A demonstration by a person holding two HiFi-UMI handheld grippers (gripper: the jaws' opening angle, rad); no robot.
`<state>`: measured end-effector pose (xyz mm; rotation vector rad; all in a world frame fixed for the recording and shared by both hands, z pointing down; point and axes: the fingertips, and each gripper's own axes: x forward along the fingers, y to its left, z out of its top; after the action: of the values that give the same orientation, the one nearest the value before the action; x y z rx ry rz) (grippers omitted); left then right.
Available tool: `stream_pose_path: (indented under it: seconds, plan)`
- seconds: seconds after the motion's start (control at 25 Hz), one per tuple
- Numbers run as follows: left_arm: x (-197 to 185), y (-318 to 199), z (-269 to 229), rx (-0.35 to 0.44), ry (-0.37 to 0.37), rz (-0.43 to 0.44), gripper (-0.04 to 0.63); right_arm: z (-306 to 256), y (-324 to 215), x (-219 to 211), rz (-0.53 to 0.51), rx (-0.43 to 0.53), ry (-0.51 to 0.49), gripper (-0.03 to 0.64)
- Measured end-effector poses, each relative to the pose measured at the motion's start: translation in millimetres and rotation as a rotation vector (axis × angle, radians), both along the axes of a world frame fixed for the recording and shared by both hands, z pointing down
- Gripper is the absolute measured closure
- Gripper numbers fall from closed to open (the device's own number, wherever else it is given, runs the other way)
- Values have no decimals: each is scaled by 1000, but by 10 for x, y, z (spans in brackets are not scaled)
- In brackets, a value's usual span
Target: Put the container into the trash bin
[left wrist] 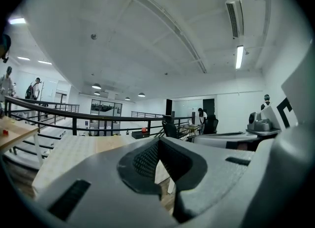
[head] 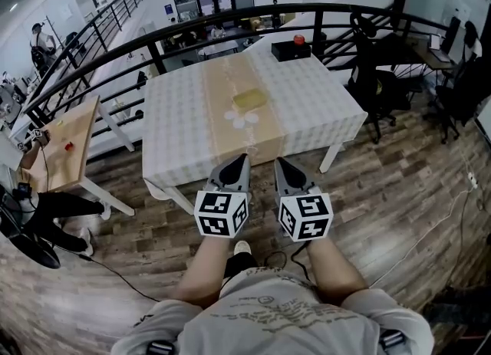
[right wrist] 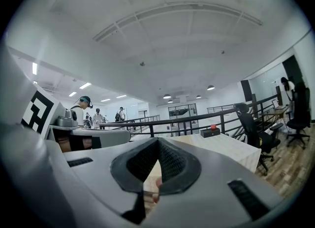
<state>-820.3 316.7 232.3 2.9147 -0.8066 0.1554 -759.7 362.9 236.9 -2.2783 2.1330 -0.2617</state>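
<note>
None of the task is done as far as these views show: the container point(head: 249, 100), a flat yellowish thing, lies untouched on the table point(head: 176, 116), on the tan strip down the middle of the checked cloth, well apart from both grippers. The left gripper point(head: 243, 158) and the right gripper point(head: 278, 161) are held side by side above the wooden floor point(head: 383, 192) at the near edge of the table, both pointing toward it. Each has its jaws pressed together at the tips with nothing between them; through the small gap behind the tips each gripper view shows only the tablecloth beyond. No trash bin appears in any view, so where the container must go cannot be told from here. A black box point(head: 291, 49) with a red button sits at the far edge and looks like no part of the job. What is left, I judge, is everything: reach over the table, open a claw, close on the container, lift it, find the bin and drop it in.
</note>
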Motion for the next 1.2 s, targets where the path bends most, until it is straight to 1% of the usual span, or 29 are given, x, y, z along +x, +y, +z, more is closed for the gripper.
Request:
stream_pose_path:
  seconds: [0.16,0.32,0.48,0.6,0.76,0.88,1.0,1.2]
  plan:
    - [154,-175,78,-5,-8,7,600,76,-175,157,-2,-10,-12,627]
    - [311,-506,140,-11,1,1,600,142,-482,320,-5,-15,-9,627]
    - [536,-897,244,-30,0,6,600,195,-858,521,-2,-24,26,627]
    - [741,-1264,294,-28,-4,8,600,206,-1229,701,0,-21,57,627]
    - [968,-1805,333,-40,5,4,600,245,-1752,927,-12,-35,55,627]
    - [1136,-2232,350,-41,-5,10,600,219,-2183,1121,-12,-35,65,627]
    - [1270,-2634,437,-50,-23,9,600,234,-2606,1302,-9,-40,93,627]
    - [1424,-3294,534,-75,-33,-2,600,262,-3258,1492,-30,-55,94,627]
